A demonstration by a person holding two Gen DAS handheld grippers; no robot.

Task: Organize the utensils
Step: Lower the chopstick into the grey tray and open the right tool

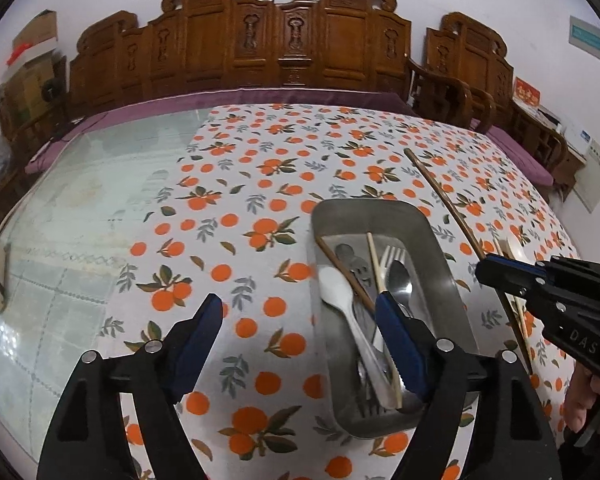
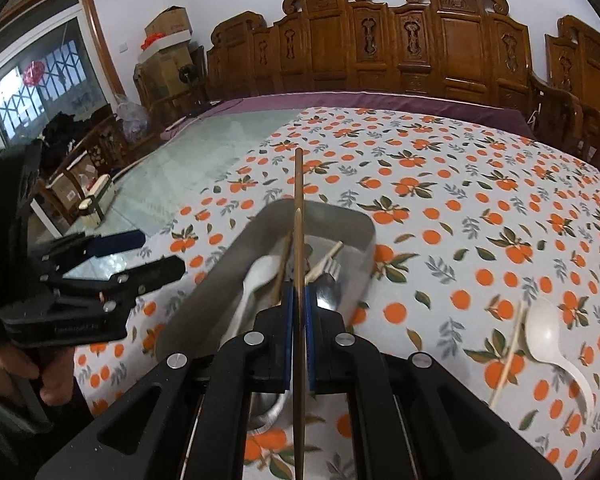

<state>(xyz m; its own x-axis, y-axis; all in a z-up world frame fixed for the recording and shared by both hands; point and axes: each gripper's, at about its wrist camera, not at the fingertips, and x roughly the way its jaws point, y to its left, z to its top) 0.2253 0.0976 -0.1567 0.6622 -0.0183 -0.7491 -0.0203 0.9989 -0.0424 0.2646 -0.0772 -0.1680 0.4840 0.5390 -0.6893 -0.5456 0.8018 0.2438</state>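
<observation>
A metal tray (image 1: pixel 440 256) (image 2: pixel 220 264) on the orange-print tablecloth holds a white spoon (image 1: pixel 340 292), a metal fork (image 1: pixel 392 258), a metal spoon (image 1: pixel 400 280) and two chopsticks. My left gripper (image 1: pixel 300 316) is open and empty, with its right finger over the tray's near end. My right gripper (image 2: pixel 298 304) is shut on a brown chopstick (image 2: pixel 298 200) (image 1: pixel 440 188) and holds it over the tray, pointing away. A pale chopstick (image 2: pixel 508 356) and a white spoon (image 2: pixel 548 332) lie on the cloth to the right.
Bare glass tabletop (image 1: pixel 80 200) lies left of the cloth. Carved wooden chairs (image 1: pixel 260 40) line the far side. A small box (image 2: pixel 98 200) sits at the table's left edge.
</observation>
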